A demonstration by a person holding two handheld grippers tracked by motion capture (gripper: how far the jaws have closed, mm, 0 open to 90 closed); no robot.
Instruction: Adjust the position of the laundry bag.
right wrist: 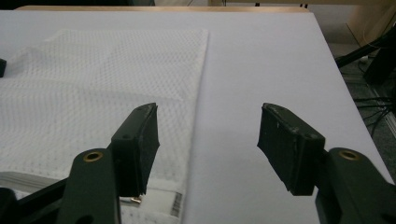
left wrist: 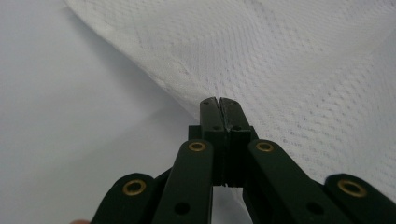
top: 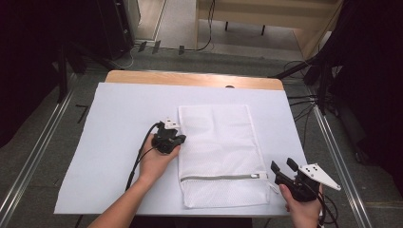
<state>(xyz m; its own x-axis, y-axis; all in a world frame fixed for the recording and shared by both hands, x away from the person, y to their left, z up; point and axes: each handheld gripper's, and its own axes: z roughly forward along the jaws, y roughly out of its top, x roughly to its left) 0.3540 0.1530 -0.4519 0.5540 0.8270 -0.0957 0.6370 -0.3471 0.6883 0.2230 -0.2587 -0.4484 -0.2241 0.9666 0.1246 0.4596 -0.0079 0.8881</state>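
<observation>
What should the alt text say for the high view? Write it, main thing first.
A white mesh laundry bag lies flat on a white-covered table, its zipper near the person's side. The left gripper is at the bag's left edge, while the right gripper, fingers apart, waits by the zipper's end.

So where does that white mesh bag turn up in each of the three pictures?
High view: white mesh bag lies mid-table, zipper near the person.
Left gripper view: the bag fills the top and right.
Right gripper view: the bag lies at left.
Shared landmark: the white table cover.
</observation>
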